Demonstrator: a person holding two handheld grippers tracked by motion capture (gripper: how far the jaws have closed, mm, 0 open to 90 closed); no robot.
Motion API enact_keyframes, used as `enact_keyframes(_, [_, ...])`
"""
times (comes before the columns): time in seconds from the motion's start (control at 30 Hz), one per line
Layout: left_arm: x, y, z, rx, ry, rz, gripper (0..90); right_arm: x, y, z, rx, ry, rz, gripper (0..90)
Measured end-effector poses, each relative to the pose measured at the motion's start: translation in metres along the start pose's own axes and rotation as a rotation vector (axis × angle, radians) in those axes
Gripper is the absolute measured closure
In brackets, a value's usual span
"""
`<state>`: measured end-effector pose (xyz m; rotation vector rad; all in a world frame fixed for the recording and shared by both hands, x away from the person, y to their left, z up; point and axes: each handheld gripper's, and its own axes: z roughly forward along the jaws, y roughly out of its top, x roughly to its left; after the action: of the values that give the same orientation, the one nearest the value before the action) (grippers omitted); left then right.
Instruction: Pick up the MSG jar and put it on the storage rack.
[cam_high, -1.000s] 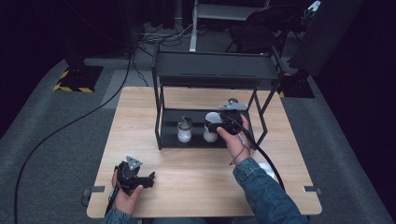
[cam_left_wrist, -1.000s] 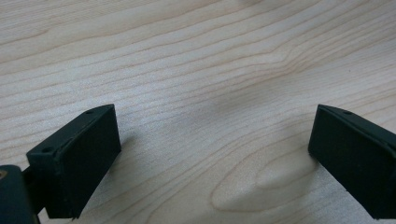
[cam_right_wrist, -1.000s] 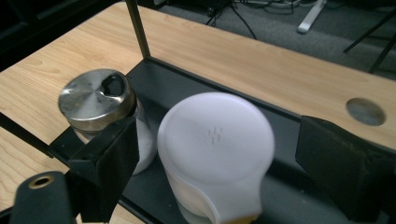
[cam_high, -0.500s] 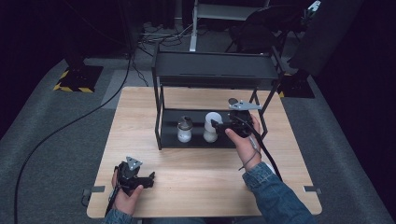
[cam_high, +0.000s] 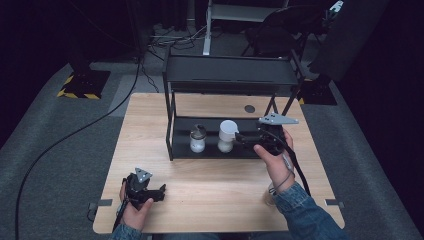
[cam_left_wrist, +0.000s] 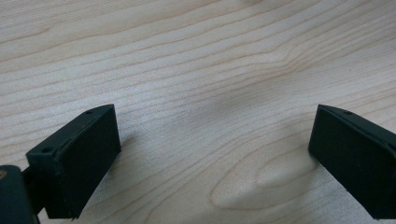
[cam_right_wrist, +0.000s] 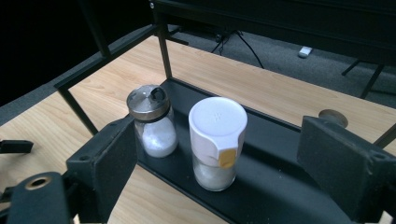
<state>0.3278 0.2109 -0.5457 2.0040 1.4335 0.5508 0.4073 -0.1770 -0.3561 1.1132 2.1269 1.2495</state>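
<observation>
A white-capped jar (cam_high: 227, 134) (cam_right_wrist: 217, 140) and a glass shaker with a metal lid (cam_high: 198, 138) (cam_right_wrist: 152, 122) stand side by side on the lower shelf of a black rack (cam_high: 230, 75). My right gripper (cam_high: 241, 138) (cam_right_wrist: 219, 128) hovers just right of the jar, pointing at it from slightly above. Its jaws have just been opening; they stand wide apart, and the jar is farther off with neither pad touching it. My left gripper (cam_high: 152, 192) (cam_left_wrist: 210, 140) rests low over the bare wood at the front left, open and holding nothing.
The rack's upper shelf and thin black posts (cam_right_wrist: 163, 44) close in the lower shelf (cam_right_wrist: 280, 186). A round grommet (cam_high: 249, 108) sits in the wooden table (cam_high: 215, 185) behind the rack. A small pale object (cam_high: 270, 197) lies by the right sleeve, too blurred to name.
My right hand has drawn back to the right and risen, away from the white-capped jar. The jar and shaker stay on the shelf. The left hand has kept still.
</observation>
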Motion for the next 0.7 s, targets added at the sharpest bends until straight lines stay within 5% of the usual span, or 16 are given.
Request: enact_keyframes(0.7, [0.0, 0.0, 0.0, 0.001, 0.002, 0.004, 1.8, -0.001, -0.019, -0.058, -0.029, 0.015, 0.009, 12.0])
